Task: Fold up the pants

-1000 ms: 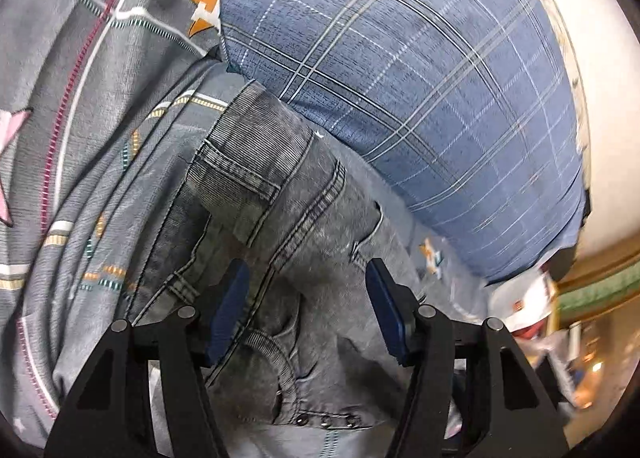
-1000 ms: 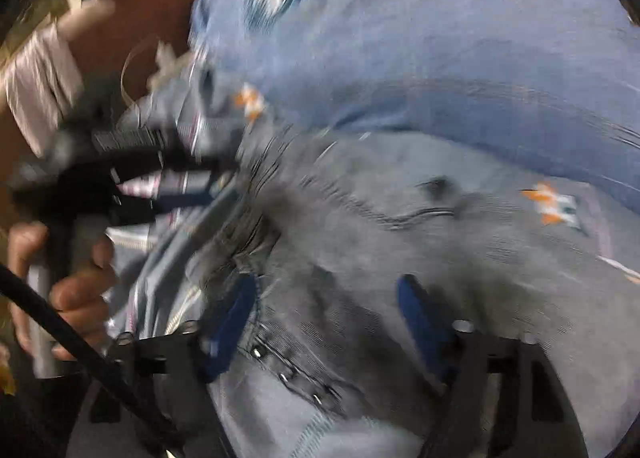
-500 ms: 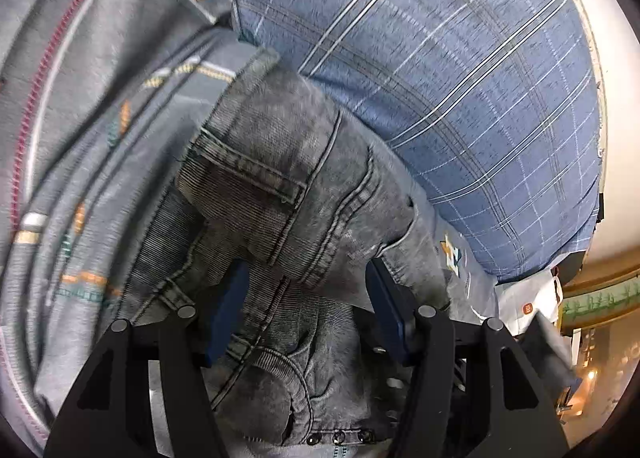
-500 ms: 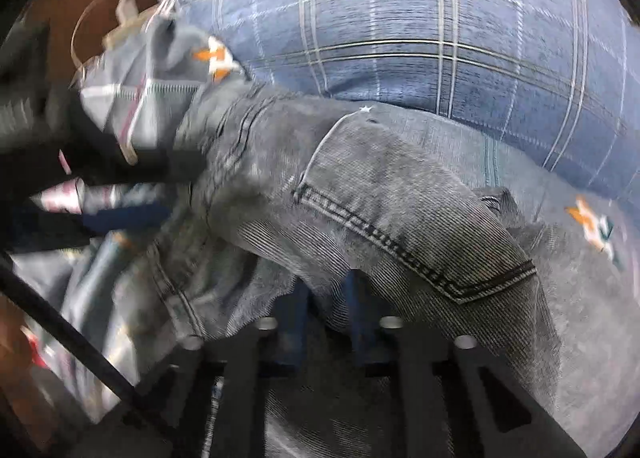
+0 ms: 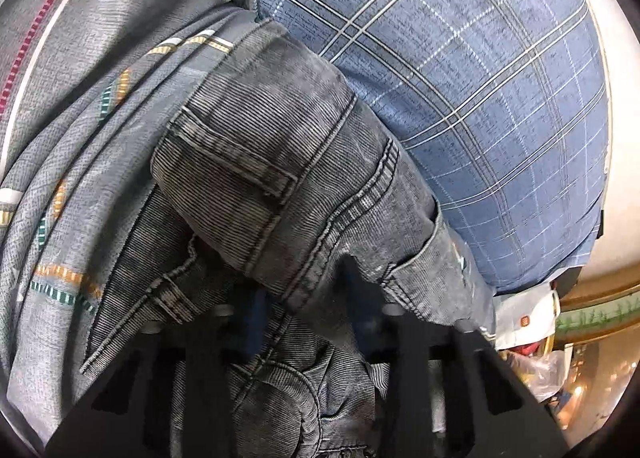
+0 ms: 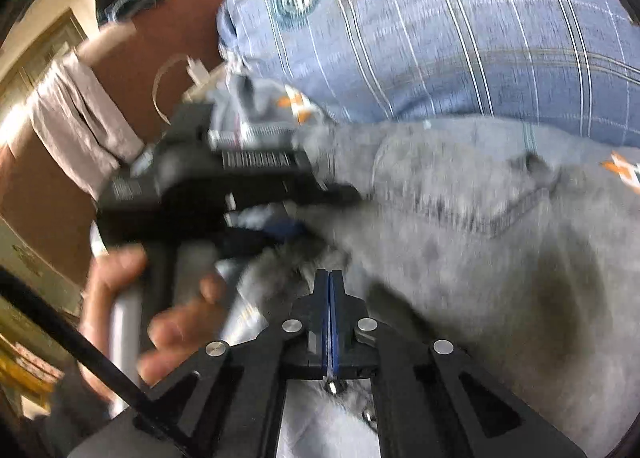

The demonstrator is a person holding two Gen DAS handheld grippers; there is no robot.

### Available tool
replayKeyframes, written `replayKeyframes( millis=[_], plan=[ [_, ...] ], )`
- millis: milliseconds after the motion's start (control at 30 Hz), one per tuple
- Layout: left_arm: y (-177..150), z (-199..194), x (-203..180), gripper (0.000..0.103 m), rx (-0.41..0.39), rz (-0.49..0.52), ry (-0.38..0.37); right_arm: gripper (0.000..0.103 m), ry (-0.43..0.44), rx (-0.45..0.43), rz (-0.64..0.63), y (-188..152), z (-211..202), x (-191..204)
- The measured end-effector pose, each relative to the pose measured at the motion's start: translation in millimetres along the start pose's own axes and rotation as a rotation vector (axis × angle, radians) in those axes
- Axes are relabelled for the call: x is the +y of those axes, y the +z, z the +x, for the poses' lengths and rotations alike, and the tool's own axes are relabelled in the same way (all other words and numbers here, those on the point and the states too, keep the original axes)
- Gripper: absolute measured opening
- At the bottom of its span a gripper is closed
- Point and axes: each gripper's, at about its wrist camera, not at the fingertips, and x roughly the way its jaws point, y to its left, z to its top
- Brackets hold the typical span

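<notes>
Grey washed denim pants (image 5: 280, 185) lie bunched on a grey patterned bedspread (image 5: 72, 129); they also show in the right wrist view (image 6: 480, 225). My left gripper (image 5: 308, 310) has its blue pads narrowed around a thick fold of the pants at the waistband, with the fabric draped over the fingertips. My right gripper (image 6: 329, 294) has its blue pads pressed together, and a thin edge of the pants with a metal button passes between them lower down. The left gripper's black body (image 6: 208, 193) and the hand holding it show in the right wrist view, which is blurred.
A large blue plaid pillow (image 5: 480, 77) lies just behind the pants, seen also in the right wrist view (image 6: 440, 25). A brown headboard (image 6: 48, 193) with draped beige cloth stands at the left. Bags and clutter (image 5: 532, 338) sit beyond the bed's edge.
My left gripper's pads have closed from wide apart onto the fold of pants. My right gripper closed half a second ago and has since moved, with the pants pulled along.
</notes>
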Motion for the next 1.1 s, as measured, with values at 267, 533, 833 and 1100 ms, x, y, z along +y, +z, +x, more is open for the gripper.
replayKeyframes(
  millis=[267,533,833,1100],
  plan=[
    [-20.6,-45.5,-15.0,0.006,-0.078,0.105,-0.004,0.0,-0.014,-0.008,0.038,-12.3,-18.2,-4.1],
    [-59.8,-71.4,-5.0,0.006,-0.112,0.124,0.056,0.0,0.028,-0.019,0.044,-29.2,-37.8,0.0],
    [-88.8,-59.7,2.4,0.008,-0.144,0.118,0.224,0.0,0.031,-0.009,0.014,-53.6,-27.6,3.0],
    [-93.4,-56.1,-5.4,0.008,-0.199,0.093,0.292,0.004,0.135,-0.02,0.125,-69.0,-23.8,-29.2]
  ],
)
